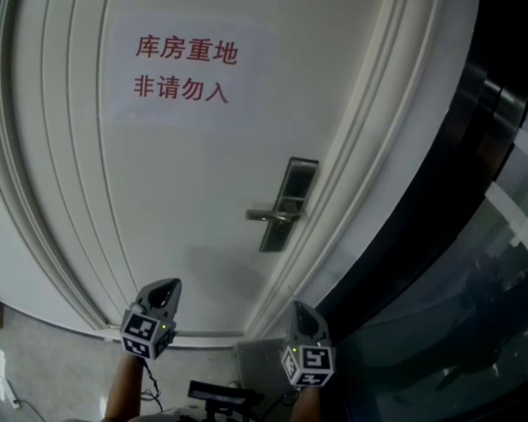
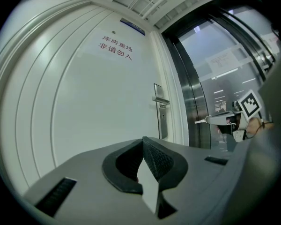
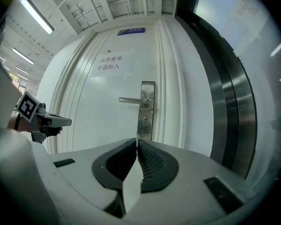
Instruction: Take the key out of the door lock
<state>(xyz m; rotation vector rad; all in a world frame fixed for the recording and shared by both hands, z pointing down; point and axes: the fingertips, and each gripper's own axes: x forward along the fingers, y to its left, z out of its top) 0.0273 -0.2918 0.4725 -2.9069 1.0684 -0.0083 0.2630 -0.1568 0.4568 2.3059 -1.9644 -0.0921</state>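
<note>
Before a closed white door [image 1: 185, 174] bearing a paper notice [image 1: 183, 69] in red characters, a person holds two hand-held grippers low and well back from the panel, both pointing at it. The left gripper [image 1: 167, 285] faces the door's plain middle. The right gripper [image 1: 301, 306] lines up almost squarely with the metal lock plate [image 3: 147, 109] near the door's edge, which suggests it is the tool meant for the lock.

Each tool's jaws are pressed together at the tips, and nothing sits between them in either gripper view. The level handle [image 1: 268, 215] juts out towards the door's middle. Beneath it on the plate, the keyhole [image 3: 144, 121] shows only as a small round spot.

The key itself cannot be made out. Nothing clearly protrudes from the cylinder, though at this distance the detail is too small to settle. Neither gripper carries it. The scene would fit a key seated in the lock and lost to the distance, and it would equally fit a lock already cleared.

To the right, a dark metal frame [image 1: 440, 236] edges a glass partition close beside the lock side of the door. By this judgement, that leaves a tool less room to approach from the right than from straight ahead.
</note>
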